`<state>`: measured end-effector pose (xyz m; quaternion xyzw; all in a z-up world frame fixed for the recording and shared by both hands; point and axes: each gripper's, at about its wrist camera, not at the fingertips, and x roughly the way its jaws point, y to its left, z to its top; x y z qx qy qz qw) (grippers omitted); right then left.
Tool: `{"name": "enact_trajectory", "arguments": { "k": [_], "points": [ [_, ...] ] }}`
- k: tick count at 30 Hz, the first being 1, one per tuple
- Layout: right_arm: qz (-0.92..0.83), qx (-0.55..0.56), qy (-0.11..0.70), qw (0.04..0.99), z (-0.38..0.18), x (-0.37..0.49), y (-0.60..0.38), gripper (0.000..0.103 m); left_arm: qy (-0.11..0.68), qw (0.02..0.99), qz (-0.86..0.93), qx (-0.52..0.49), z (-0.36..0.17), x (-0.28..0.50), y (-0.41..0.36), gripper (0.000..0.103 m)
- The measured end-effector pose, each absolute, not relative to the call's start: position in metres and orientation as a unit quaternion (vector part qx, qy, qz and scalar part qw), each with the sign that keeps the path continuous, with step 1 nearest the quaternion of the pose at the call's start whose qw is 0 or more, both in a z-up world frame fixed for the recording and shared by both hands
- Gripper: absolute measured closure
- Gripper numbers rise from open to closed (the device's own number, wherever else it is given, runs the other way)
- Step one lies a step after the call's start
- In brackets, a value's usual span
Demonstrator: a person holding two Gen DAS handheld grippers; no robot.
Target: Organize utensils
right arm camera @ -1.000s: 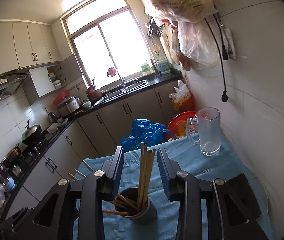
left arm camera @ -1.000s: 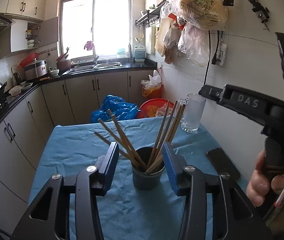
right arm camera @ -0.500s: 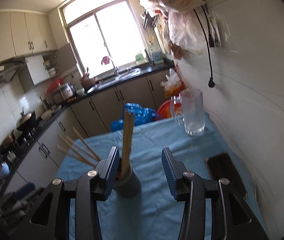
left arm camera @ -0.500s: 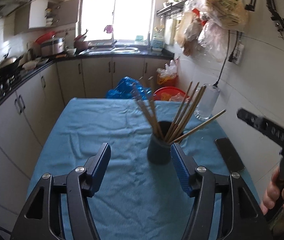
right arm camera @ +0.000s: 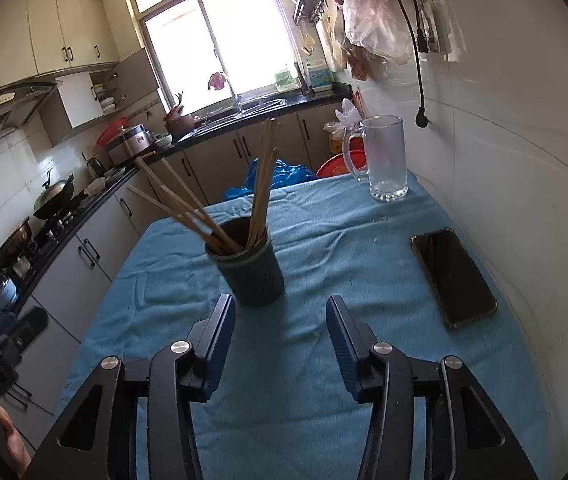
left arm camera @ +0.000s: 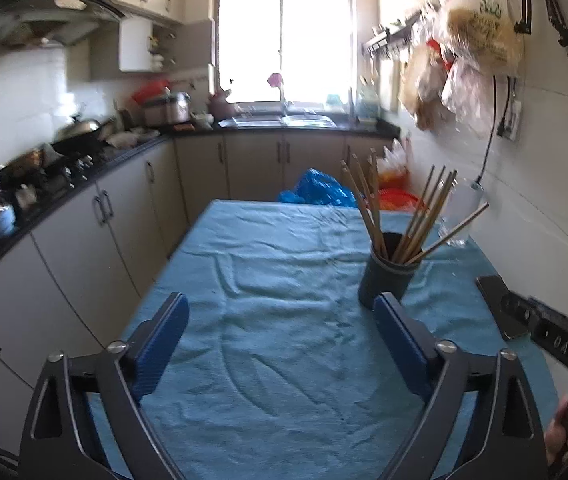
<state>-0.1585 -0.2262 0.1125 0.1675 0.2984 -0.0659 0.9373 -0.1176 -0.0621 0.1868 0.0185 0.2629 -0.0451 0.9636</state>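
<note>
Right wrist view is showing both grippers, left gripper [left arm camera: 282, 344] wide, right gripper [right arm camera: 280, 340] part-open, jaws just opening, leaving chopsticks [right arm camera: 262, 184] standing in the holder [right arm camera: 250, 272] mid-table.

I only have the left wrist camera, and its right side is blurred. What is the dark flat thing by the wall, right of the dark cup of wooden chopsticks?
Observer: A black smartphone, lying flat on the blue cloth, well apart from the dark round cup.
Operator: Is the right gripper holding anything?
Observer: No. Its jaws have just been opening and nothing is between them. The cup stands just beyond its left fingertip.
Operator: And the pale shape behind the wooden chopsticks?
Observer: A clear glass mug with a handle, upright near the wall. It looks empty.
</note>
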Motion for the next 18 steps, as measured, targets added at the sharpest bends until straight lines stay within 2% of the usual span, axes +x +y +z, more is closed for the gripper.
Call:
{"name": "enact_trajectory", "arguments": {
  "k": [10, 18],
  "points": [
    [-0.060, 0.138, 0.309, 0.939, 0.107, -0.197, -0.198, 0.047, 0.208, 0.977, -0.013, 0.046, 0.203, -0.169, -0.061, 0.000],
    [-0.073, 0.111, 0.304, 0.944, 0.113, -0.224, -0.190, 0.043, 0.198, 0.979, -0.027, 0.032, 0.204, -0.194, -0.068, 0.000]
  ]
}}
